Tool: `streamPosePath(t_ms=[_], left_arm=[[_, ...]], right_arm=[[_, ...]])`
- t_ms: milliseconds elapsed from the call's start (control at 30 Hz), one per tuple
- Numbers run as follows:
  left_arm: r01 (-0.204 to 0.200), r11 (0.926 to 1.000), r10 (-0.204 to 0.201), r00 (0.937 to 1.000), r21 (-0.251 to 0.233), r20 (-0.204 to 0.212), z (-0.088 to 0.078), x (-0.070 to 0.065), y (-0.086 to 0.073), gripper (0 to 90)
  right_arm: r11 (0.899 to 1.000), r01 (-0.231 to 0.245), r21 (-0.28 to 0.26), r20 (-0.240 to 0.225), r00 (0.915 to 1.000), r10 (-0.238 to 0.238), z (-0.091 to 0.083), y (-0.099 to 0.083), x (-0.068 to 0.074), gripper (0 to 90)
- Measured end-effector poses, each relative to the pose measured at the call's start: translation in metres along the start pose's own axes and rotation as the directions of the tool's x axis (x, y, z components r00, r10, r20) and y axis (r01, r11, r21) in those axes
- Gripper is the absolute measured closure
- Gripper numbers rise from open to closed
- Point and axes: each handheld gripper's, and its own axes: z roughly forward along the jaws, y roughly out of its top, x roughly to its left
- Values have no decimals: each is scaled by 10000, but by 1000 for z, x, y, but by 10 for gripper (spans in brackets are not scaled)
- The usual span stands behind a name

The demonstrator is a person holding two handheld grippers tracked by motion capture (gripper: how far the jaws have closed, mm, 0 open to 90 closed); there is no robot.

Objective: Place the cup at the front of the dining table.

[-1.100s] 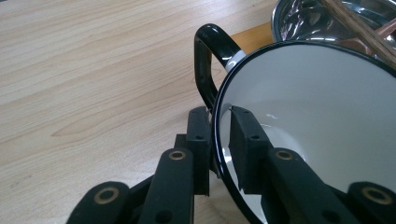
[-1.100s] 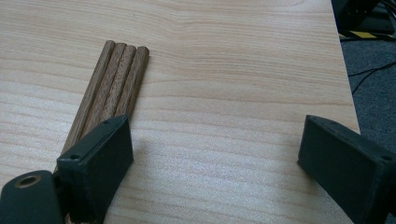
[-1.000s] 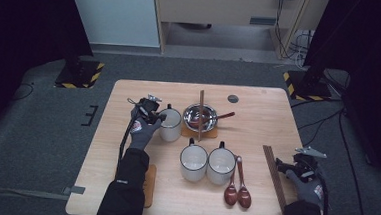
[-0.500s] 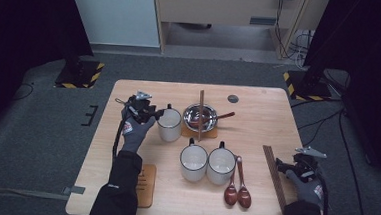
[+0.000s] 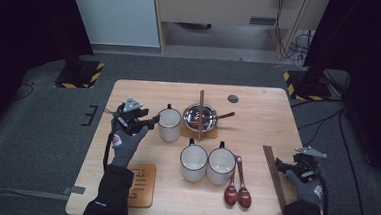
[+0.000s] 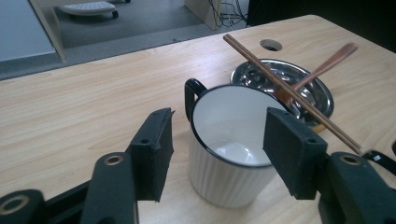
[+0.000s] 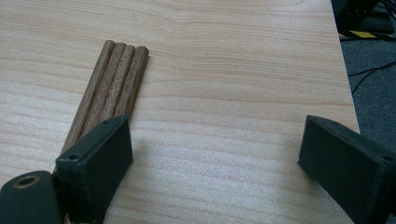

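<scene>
The white mug [image 6: 231, 154] stands upright on the worktop [image 5: 268, 107] beside the steel bowl [image 5: 200, 117]. The left gripper [image 6: 215, 149], jaws just opening, brackets it without touching. It looks rigid, smooth and chippable; grip the wall or handle. The right gripper [image 7: 215, 161] hangs wide, empty.

Bare wood lies open at the left of my left gripper [image 6: 217, 154] view; the white mug [image 6: 231, 147] blocks ahead, with chopsticks [image 6: 289, 91] bridging the steel bowl [image 6: 285, 86] upper right, probably leaving little clearance.
</scene>
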Motion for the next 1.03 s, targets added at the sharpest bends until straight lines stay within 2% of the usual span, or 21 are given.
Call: streamPosePath(t_ms=[167,267,467,633,700,833,1033], left_arm=[[-205,9998,205,9997,-6,-139,-13,-1,-15,385],[13,10000,-14,9999,-13,-105,-18,-1,-28,361],[80,9992,-58,9984,385,-570,-31,7,-59,341],[412,9970,-361,9964,652,-770,-36,16,-81,329],[640,9955,-576,9942,697,-908,-37,21,-91,328],[716,9910,-575,9907,1131,-1236,-37,28,-103,314],[941,9851,-632,9764,1437,-2063,-44,44,-120,295]], right_arm=[[10000,5,3,1,10000,-5,0,0,0,95],[10000,12,-17,8,10000,-12,0,0,0,95],[10000,-26,11,27,10000,26,0,0,0,90],[10000,-58,46,32,10000,58,0,0,0,87],[10000,-54,49,31,10000,53,0,0,0,87],[10000,-53,50,32,10000,53,0,0,0,86],[10000,-46,66,22,10000,46,0,0,0,85]])
